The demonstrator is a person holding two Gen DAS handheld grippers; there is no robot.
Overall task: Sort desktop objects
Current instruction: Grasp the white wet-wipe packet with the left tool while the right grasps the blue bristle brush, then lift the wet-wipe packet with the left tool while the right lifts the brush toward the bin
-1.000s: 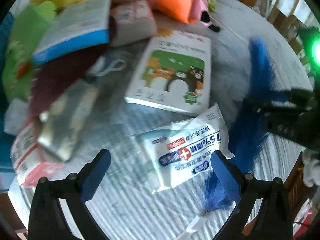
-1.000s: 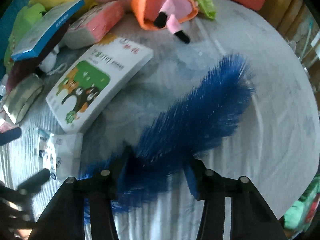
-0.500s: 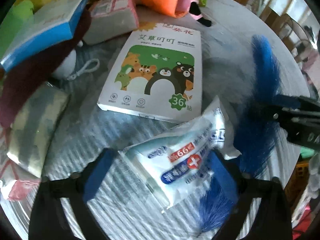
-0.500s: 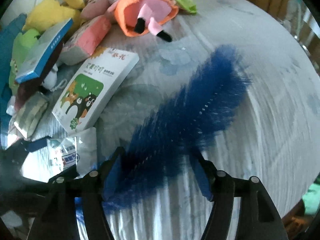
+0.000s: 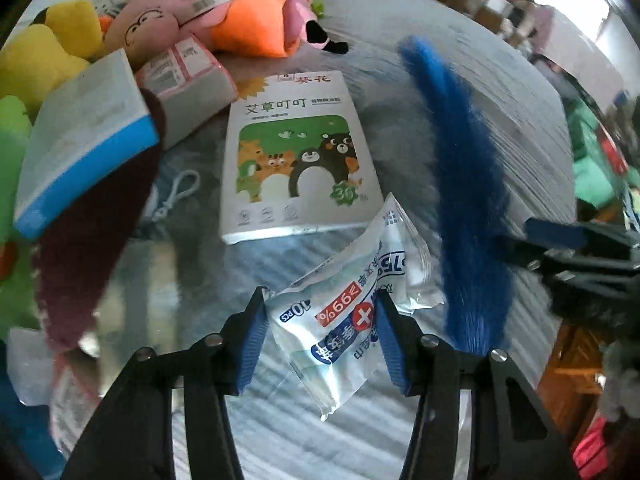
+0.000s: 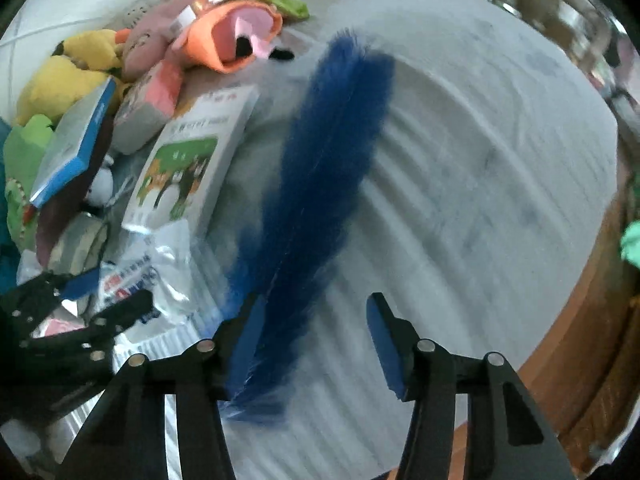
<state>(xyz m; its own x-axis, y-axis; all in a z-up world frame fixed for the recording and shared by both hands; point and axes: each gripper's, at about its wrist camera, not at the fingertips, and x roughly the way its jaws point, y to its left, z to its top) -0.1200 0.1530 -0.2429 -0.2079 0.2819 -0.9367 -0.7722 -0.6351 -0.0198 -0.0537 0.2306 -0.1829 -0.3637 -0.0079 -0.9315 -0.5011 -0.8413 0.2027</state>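
Wipes pack clamped, feather loose

Wipes pack (image 5: 352,312) sits pinched between the blue pads of my left gripper (image 5: 320,336), crumpled, just in front of the white animal-print box (image 5: 296,156) on the grey table (image 6: 480,160). My right gripper (image 6: 316,344) stands spread apart; the blue feather (image 6: 324,184) lies along its left finger, the right finger clear of it. Plush toys (image 5: 52,52) crowd the far left.

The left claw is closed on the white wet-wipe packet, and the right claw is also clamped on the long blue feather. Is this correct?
Not quite. In the right wrist view the right claw is open; the long blue feather only lies against its left finger. The left claw is closed on the white wet-wipe packet.
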